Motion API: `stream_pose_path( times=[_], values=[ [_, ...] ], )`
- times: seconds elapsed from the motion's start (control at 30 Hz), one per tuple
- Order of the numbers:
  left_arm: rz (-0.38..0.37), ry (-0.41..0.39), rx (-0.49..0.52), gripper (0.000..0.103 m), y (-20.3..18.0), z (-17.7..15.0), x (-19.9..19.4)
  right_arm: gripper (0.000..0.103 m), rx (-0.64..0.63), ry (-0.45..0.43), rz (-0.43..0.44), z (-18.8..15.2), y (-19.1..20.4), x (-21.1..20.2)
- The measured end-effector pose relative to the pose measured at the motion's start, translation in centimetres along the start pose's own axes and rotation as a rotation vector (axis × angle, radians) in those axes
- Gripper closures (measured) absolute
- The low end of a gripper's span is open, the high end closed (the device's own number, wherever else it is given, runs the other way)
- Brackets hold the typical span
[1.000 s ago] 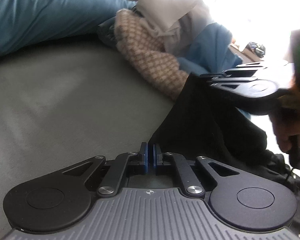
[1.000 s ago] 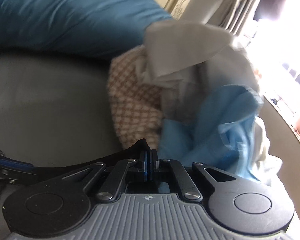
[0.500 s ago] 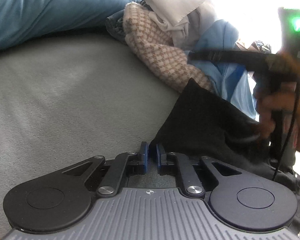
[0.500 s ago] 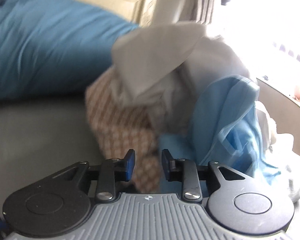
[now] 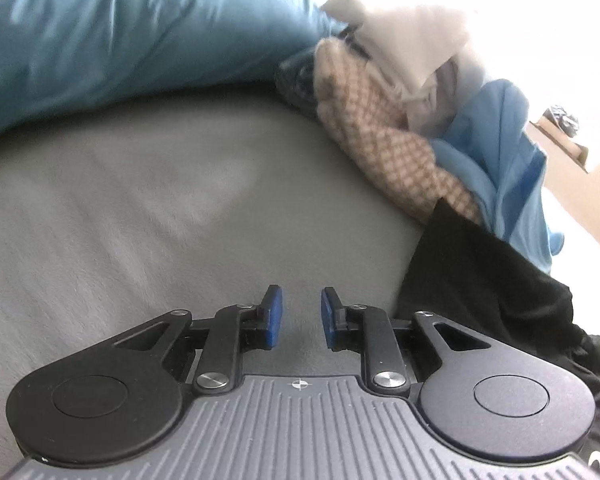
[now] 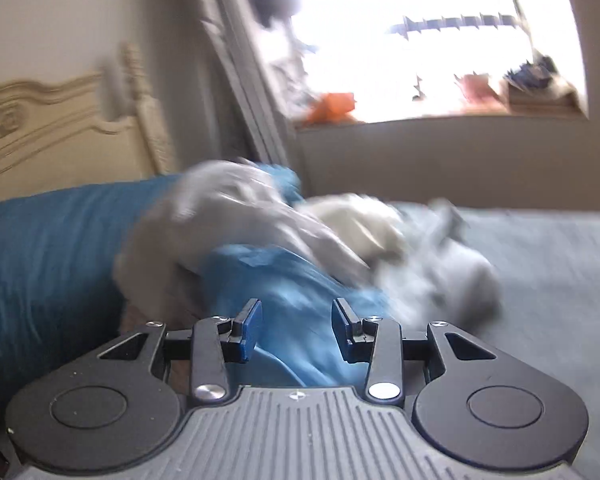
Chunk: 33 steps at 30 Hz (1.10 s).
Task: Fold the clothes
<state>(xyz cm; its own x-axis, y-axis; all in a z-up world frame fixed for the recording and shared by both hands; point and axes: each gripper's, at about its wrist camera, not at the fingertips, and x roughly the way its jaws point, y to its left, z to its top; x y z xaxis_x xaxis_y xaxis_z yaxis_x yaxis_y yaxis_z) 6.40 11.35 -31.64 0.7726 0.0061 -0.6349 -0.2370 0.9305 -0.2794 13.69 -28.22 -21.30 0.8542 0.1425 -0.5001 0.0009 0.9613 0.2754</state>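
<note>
A: Status? 
B: Both tools released, nothing held. Left gripper (image 5: 301, 316) over bare grey bedspread (image 5: 140, 208); black garment (image 5: 480, 280) just right of it, touching the laundry pile (image 5: 400, 152). 
A: Right gripper (image 6: 296, 330)? 
B: Jaws apart, directly above the pile's light-blue shirt (image 6: 284, 280). Blurry. 
A: Tip? 
B: Pinch one edge only, lift clear of the pile.

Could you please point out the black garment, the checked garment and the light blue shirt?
black garment (image 5: 480, 280), left wrist view, middle of the dark cloth.
checked garment (image 5: 392, 160), left wrist view, its patterned middle.
light blue shirt (image 6: 296, 296), right wrist view, fold ahead of the tongs.
</note>
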Motion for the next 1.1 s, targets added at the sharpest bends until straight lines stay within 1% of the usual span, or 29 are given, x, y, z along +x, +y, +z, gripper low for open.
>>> stream_pose_path(
  times=[0.07, 0.13, 0.17, 0.23, 0.3, 0.37, 0.43, 0.57, 0.63, 0.67, 0.73, 0.87, 0.97, 1.03, 1.1],
  values=[
    [-0.05, -0.007, 0.047, 0.082, -1.6, 0.1, -0.1, 0.062, 0.067, 0.09, -0.059, -0.9, -3.5, -0.7],
    [-0.103, -0.009, 0.099, 0.082, -3.4, 0.0, -0.2, 0.061, 0.118, 0.176, -0.114, -2.7, -6.1, -0.5],
    [-0.13, -0.01, 0.125, 0.082, -4.3, 0.0, -0.2, 0.063, 0.146, 0.224, -0.116, -3.6, -7.2, -0.4],
    [-0.18, 0.018, 0.185, 0.081, -6.4, -0.4, 0.4, 0.063, 0.179, 0.281, -0.133, -5.2, -7.8, 0.4],
    [-0.201, 0.05, 0.24, 0.081, -8.1, -1.3, 1.1, 0.065, 0.151, 0.35, -0.121, -6.6, -7.3, 1.2],
    [-0.184, 0.078, 0.276, 0.081, -9.0, -1.9, 2.0, 0.066, 0.129, 0.396, -0.14, -7.8, -6.8, 1.7],
    [-0.161, 0.1, 0.295, 0.081, -9.4, -2.4, 2.8, 0.066, 0.157, 0.403, -0.169, -8.5, -7.1, 1.5],
    [-0.157, 0.099, 0.289, 0.08, -9.1, -2.6, 3.2, 0.066, 0.285, 0.402, -0.148, -8.4, -9.1, 1.4],
    [-0.154, 0.1, 0.3, 0.079, -9.2, -2.7, 3.3, 0.066, 0.293, 0.383, -0.135, -7.9, -9.3, 1.4],
    [-0.153, 0.1, 0.306, 0.079, -9.2, -2.8, 3.3, 0.066, 0.276, 0.382, -0.103, -7.5, -9.0, 1.6],
    [-0.149, 0.1, 0.315, 0.079, -9.2, -2.9, 3.4, 0.066, 0.195, 0.387, -0.07, -6.9, -7.5, 1.8],
    [-0.15, 0.104, 0.301, 0.079, -9.2, -2.7, 3.7, 0.066, -0.011, 0.403, -0.024, -7.1, -4.3, 3.2],
    [-0.154, 0.102, 0.316, 0.079, -9.1, -2.7, 3.8, 0.066, -0.202, 0.42, -0.001, -7.7, -1.7, 4.5],
    [-0.159, 0.102, 0.316, 0.078, -9.0, -2.7, 3.8, 0.065, -0.291, 0.461, 0.015, -8.2, -0.6, 6.0],
    [-0.164, 0.104, 0.315, 0.078, -8.9, -2.6, 3.8, 0.065, -0.337, 0.492, 0.037, -8.3, 0.1, 7.2]
  ],
)
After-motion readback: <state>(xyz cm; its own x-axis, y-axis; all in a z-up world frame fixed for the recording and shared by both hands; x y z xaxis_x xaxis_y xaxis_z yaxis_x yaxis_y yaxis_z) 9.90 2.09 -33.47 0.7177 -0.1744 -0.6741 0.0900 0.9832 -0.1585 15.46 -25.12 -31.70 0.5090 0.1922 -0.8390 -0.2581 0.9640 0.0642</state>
